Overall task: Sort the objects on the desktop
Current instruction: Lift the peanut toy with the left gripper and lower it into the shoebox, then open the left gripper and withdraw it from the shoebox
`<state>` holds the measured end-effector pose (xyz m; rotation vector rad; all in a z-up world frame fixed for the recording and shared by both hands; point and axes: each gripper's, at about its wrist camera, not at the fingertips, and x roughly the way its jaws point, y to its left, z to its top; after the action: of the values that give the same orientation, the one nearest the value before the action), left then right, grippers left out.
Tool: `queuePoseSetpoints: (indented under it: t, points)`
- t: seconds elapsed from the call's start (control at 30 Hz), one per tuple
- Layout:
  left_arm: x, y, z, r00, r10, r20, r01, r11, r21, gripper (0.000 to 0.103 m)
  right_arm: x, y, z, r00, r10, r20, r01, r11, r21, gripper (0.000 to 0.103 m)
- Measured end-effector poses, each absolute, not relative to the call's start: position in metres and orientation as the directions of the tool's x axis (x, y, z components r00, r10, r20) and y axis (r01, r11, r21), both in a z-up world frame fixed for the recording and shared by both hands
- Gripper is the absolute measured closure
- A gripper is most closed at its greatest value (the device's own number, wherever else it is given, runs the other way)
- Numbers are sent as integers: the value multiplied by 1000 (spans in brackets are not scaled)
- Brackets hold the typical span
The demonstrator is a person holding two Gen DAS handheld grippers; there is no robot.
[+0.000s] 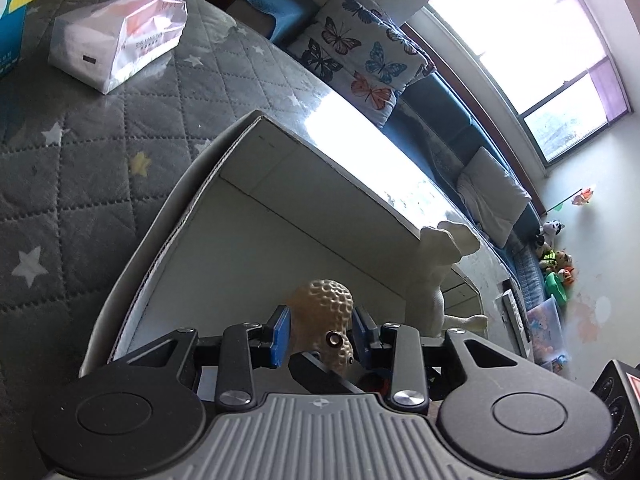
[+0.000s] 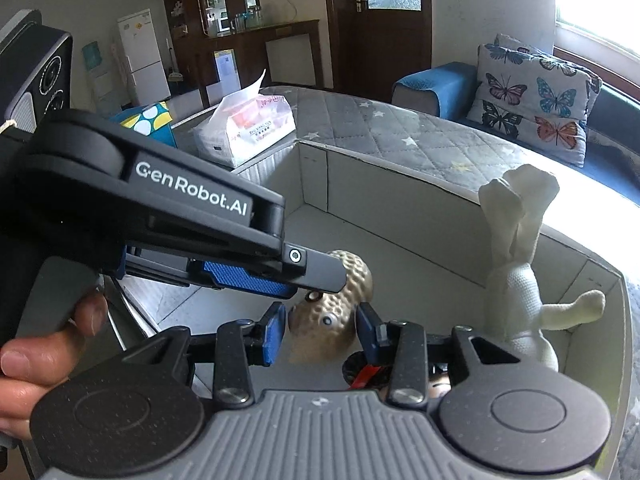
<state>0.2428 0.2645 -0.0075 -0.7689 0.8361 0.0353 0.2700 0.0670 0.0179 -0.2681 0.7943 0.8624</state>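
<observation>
While my left tongs (image 1: 320,330) and right tongs (image 2: 322,330) both straddle the peanut toy (image 2: 332,312) inside the box (image 1: 248,208), neither visibly pinching, the white figure (image 2: 516,276) is already in; tissue pack (image 1: 116,40) remains on the bench.

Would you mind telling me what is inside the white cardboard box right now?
Inside the box are a tan peanut-shaped toy and a white plush figure. Something red and black sits near the front, mostly hidden by the right gripper.

A grey quilted surface (image 1: 100,152) with white stars and one yellow star carries three things: a white cardboard box (image 1: 208,208) at 6 o'clock, a tissue pack (image 1: 116,40) at 11 o'clock, well apart from the box, and a blue carton (image 1: 14,12) just beside the pack at the far left edge
</observation>
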Motion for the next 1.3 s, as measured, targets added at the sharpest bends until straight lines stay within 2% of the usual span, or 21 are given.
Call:
queuePoseSetpoints:
  t: [0.23,0.43,0.53,0.9,1.0,1.17,1.3]
  points:
    - [230,256,7,708,-231,-667,-302,755,-583,67,268,57,27,413,590,-693,-760,643,95,63]
    - [210,237,29,739,-217,-637,-253,788,-561,67,249,33,47,458,611,-646,-760,646,72,53]
    - [198,223,41,754,-209,-623,-223,810,-542,67,235,16,56,480,623,-617,-757,650,67,52]
    - [151,156,65,789,-243,-565,-78,872,-484,67,176,-64,63,581,613,-536,-712,701,30,19]
    - [143,135,61,780,-268,-565,-40,880,-473,67,161,-88,61,612,595,-520,-689,725,19,16]
    - [140,103,49,749,-309,-586,12,891,-455,67,139,-130,59,677,547,-492,-624,781,8,0]
    - [139,81,43,734,-318,-600,51,907,-418,67,128,-158,57,729,499,-469,-564,826,3,0]
